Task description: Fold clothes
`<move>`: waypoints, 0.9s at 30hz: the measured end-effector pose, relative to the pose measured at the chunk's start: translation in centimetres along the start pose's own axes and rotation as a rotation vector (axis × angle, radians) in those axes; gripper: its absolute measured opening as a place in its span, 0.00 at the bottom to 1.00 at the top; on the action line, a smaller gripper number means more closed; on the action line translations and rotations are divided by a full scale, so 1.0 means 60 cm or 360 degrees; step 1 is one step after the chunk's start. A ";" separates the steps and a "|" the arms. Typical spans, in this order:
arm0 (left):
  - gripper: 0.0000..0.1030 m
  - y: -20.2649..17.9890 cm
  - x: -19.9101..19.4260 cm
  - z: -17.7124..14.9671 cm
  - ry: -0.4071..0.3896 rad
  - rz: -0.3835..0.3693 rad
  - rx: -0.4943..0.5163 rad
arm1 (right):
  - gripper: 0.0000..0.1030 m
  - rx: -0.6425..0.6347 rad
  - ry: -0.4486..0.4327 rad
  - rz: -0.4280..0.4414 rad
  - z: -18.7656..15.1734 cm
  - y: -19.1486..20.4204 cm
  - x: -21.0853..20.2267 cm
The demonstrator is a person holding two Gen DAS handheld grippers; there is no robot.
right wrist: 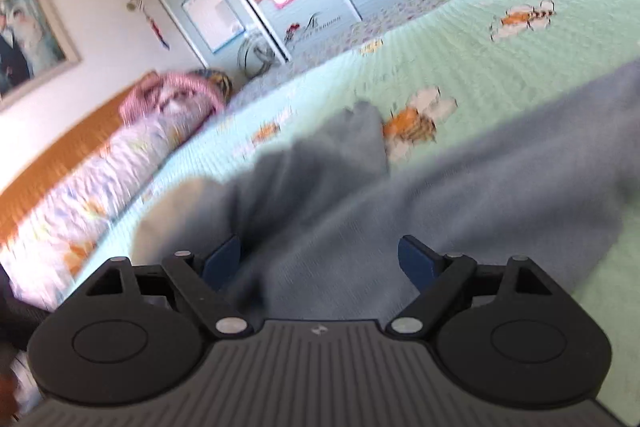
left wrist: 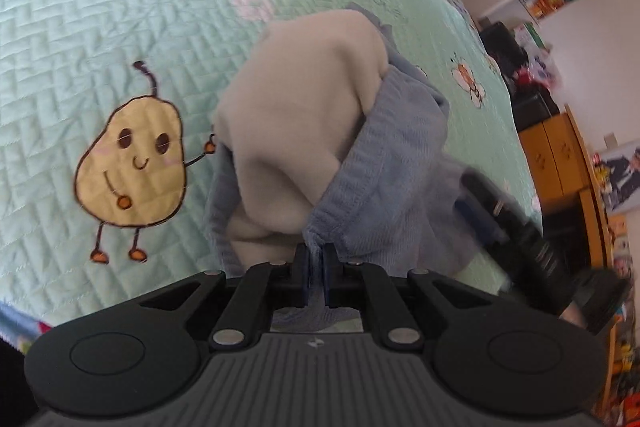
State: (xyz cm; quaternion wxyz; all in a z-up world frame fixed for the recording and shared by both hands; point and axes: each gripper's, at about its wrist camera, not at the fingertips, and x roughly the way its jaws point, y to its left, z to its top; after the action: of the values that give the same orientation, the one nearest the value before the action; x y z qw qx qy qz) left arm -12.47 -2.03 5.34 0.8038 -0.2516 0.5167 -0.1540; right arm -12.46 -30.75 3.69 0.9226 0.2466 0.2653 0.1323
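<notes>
So the left tongs (left wrist: 316, 267) were pinched fully shut on a hem of the blue garment (left wrist: 384, 187), which looked like it had a beige lining (left wrist: 304, 115) showing where the cloth was bunched and lifted. My guess is that edge was being held up so it could be carried over into a fold, which would explain why the fabric was humped instead of lying flat on the bed (left wrist: 120, 27).

The right tongs (right wrist: 320, 259) were spread wide with nothing gripped. The blue cloth lay under and ahead of them, but the pads weren't pressing on anything as far as I could tell. Probably free to go for another corner.

The left wrist view gave the clamp point and the beige inside, plus the pear cartoon (left wrist: 132, 163) on the quilt. The right wrist view was blurry but showed more of the garment spread across the bed, and the pillows (right wrist: 100, 163) against the headboard, none of which the left one caught.
</notes>
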 end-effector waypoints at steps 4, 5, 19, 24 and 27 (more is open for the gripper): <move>0.06 0.016 0.009 0.004 0.0019 -0.0036 0.0010 | 0.89 0.0004 0.0002 -0.0039 0.060 0.021 0.040; 0.06 0.020 0.011 0.003 0.0024 -0.0051 0.0007 | 0.89 -0.0004 0.0006 -0.0053 0.075 0.026 0.056; 0.06 0.021 0.023 -0.001 0.0068 -0.0089 0.0088 | 0.20 -0.0129 0.0429 -0.0360 0.098 0.010 0.233; 0.06 0.008 0.027 -0.003 0.0079 -0.0087 0.0111 | 0.15 0.0101 0.0123 -0.0191 0.130 -0.026 0.111; 0.08 -0.006 0.028 -0.004 0.0096 -0.0114 0.0154 | 0.15 0.0049 -0.0119 -0.0137 0.140 -0.017 0.009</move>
State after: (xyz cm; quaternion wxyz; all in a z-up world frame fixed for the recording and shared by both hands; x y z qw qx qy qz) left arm -11.96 -3.23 4.22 0.7931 -0.2261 0.5232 -0.2149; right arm -7.24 -34.62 9.10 0.9329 0.2538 0.2429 0.0792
